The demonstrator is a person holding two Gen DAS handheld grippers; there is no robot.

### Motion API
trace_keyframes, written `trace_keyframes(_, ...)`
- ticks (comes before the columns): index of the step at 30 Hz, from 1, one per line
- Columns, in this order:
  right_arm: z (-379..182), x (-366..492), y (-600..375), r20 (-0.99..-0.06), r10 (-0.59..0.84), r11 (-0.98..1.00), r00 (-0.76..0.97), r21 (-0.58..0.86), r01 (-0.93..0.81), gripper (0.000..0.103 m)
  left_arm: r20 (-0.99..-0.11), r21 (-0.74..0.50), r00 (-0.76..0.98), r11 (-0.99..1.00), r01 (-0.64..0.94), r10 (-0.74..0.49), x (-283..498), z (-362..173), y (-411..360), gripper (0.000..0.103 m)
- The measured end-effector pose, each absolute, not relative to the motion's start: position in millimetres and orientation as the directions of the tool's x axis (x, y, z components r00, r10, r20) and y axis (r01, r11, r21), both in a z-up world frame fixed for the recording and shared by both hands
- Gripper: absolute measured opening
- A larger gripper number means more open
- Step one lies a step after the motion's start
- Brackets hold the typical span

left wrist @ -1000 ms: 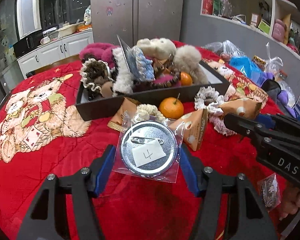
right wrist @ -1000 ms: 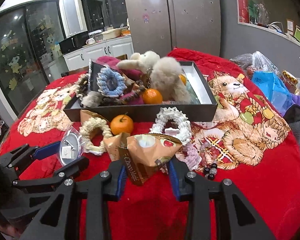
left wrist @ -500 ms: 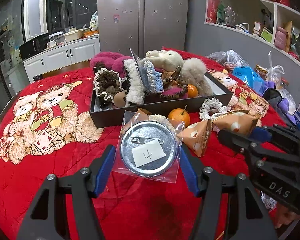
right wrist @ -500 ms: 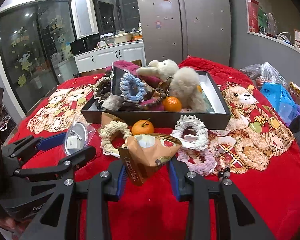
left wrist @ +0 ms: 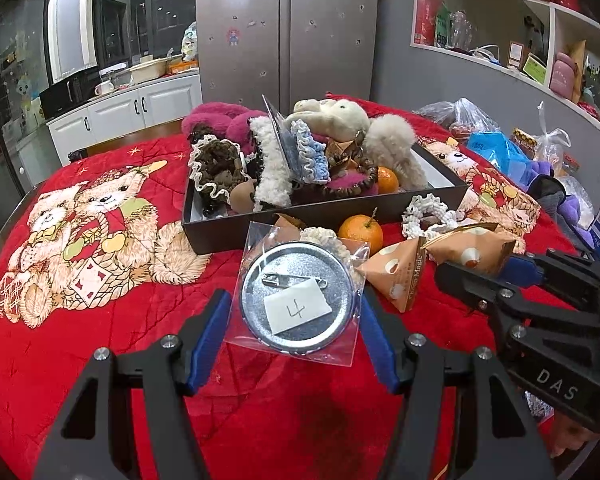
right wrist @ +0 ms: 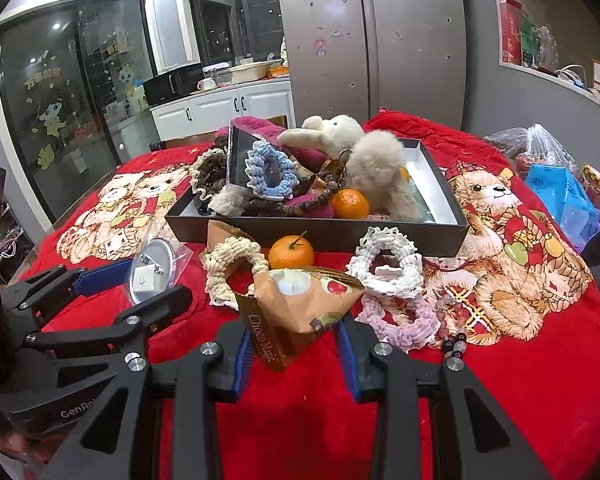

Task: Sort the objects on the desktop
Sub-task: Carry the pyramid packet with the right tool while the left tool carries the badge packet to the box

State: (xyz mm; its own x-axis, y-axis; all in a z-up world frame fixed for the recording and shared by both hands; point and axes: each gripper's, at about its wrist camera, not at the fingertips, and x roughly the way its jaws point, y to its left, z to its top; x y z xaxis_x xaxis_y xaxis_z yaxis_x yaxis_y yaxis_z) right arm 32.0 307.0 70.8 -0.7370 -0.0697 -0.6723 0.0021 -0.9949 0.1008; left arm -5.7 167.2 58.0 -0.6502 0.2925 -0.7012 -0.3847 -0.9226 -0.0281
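My left gripper [left wrist: 296, 334] is shut on a round silver pin badge [left wrist: 298, 296] in a clear sleeve, with a paper label reading 4; it is held above the red cloth. It also shows in the right wrist view [right wrist: 152, 268]. My right gripper [right wrist: 294, 346] is shut on an orange triangular Choco snack packet [right wrist: 300, 304], raised above the cloth; the packet shows in the left wrist view [left wrist: 472, 246]. A dark open box [right wrist: 320, 230] beyond holds plush toys, scrunchies, beads and a mandarin [right wrist: 350, 203].
On the red bear-print cloth in front of the box lie a mandarin [right wrist: 291, 252], a cream scrunchie [right wrist: 232, 264], a white scrunchie [right wrist: 384, 266], a pink scrunchie [right wrist: 400, 316], beads [right wrist: 454, 346] and a second orange packet [left wrist: 396, 276]. Plastic bags [left wrist: 496, 152] sit at right.
Both grippers have risen and pulled back a little with their loads; the box and table items now sit farther and lower in both views.
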Motion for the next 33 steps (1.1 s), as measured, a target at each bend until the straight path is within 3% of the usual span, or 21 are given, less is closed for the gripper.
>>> trace_keyframes(11, 69.7, 30.8, 301.8, -0.679, -0.056, -0.997, -0.732, 0.077, 0.006, 0.036, -0.706, -0.021, -0.651, -0.927, -0.374, 0.279, -7.9, 53.9, 167.3, 0.065)
trace_keyframes(22, 77.0, 32.1, 298.4, -0.649, 0.059, -0.997, -0.759, -0.005, -0.073, 0.036, -0.711, -0.01, -0.659, -0.941, -0.339, 0.245, -11.1, 53.1, 166.0, 0.065)
trace_keyframes(33, 107.0, 40.9, 286.6, -0.607, 0.046, -0.998, -0.793, 0.011, -0.066, 0.036, -0.637, -0.044, -0.726, -0.952, -0.302, 0.259, -3.8, 103.6, 150.1, 0.065)
